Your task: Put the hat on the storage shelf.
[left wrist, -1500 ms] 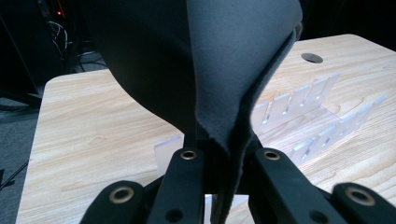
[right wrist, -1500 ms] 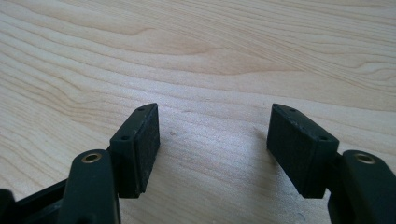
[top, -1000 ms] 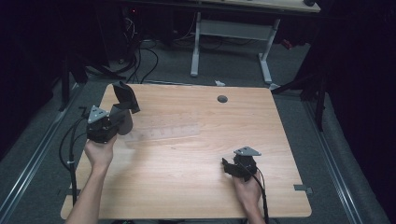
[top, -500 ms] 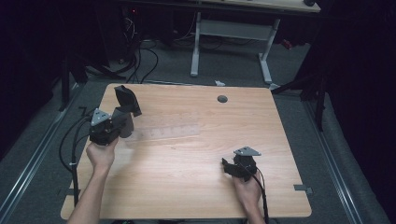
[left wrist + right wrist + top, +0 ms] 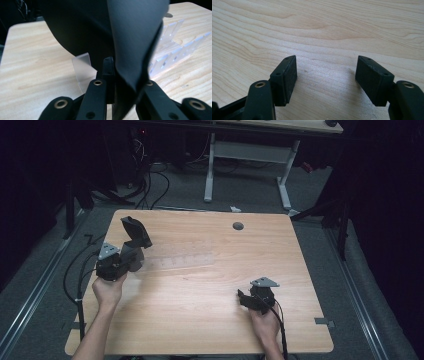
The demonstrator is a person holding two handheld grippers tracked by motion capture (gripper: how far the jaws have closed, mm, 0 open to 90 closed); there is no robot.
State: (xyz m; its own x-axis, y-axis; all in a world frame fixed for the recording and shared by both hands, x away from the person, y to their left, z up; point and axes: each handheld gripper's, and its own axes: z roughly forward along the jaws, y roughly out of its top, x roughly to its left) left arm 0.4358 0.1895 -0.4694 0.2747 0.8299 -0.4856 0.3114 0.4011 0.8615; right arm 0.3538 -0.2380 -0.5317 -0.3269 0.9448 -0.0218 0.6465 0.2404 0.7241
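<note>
While my left gripper (image 5: 131, 251) kept its fingers clamped on a black sheet (image 5: 136, 230) near the bench's (image 5: 200, 320) left edge, a clear plastic rack (image 5: 180, 261) lay just right of it, long axis across the bench, far from my right gripper (image 5: 245, 300), fingers apart.

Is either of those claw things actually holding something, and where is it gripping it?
The left gripper is shut on a black sheet, pinched at its lower edge. The right gripper is open, holding nothing.

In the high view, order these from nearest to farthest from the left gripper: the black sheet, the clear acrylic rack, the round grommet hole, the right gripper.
1. Black sheet, clamped in the left gripper.
2. Clear acrylic rack, lying just to its right.
3. Round grommet hole, far side, and right gripper, near right: too close to call.
</note>
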